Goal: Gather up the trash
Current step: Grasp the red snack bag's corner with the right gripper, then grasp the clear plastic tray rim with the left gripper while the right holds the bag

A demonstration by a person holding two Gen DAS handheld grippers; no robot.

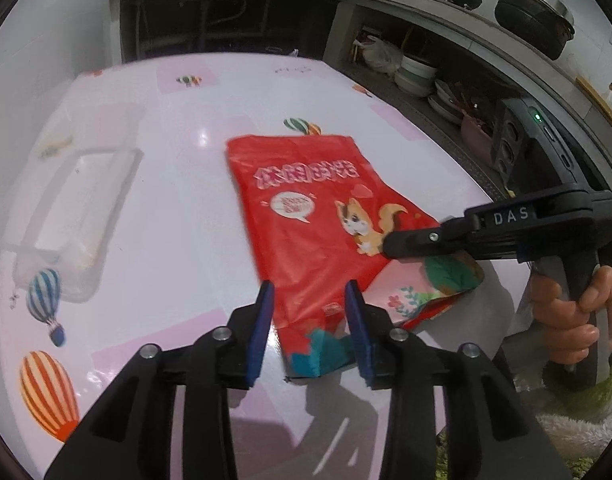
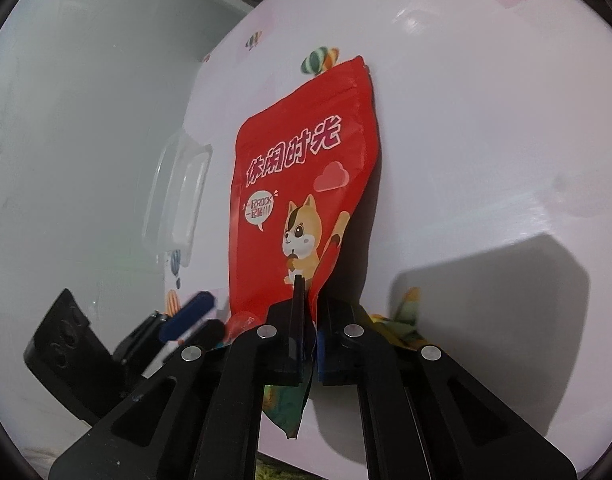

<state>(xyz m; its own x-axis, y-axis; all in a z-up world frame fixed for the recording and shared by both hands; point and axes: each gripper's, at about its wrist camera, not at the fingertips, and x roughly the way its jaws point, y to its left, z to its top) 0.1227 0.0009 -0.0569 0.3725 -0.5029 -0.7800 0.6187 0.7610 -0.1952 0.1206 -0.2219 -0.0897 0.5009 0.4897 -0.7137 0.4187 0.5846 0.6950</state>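
The right hand-held gripper (image 2: pixel 310 320) is squeezed tight on the near edge of a red snack bag (image 2: pixel 302 184). Its two fingers pinch the bag's folded side, and that side is lifted a bit. The left hand-held gripper (image 1: pixel 310 312) is wide open. Its blue pads (image 1: pixel 262 332) sit on each side of the bag's bottom corner, and it is hard to tell if they touch it.

The bag lies on a pink tabletop (image 1: pixel 178 200) with balloon pictures. It has a cartoon squirrel on it.

The left wrist view shows a clear plastic box (image 1: pixel 74 220) well off to the left of the bag, bowls (image 1: pixel 418 74) on a shelf, and a person's hand (image 1: pixel 570 312) on the right gripper's handle. The right wrist view shows the pinch up close.
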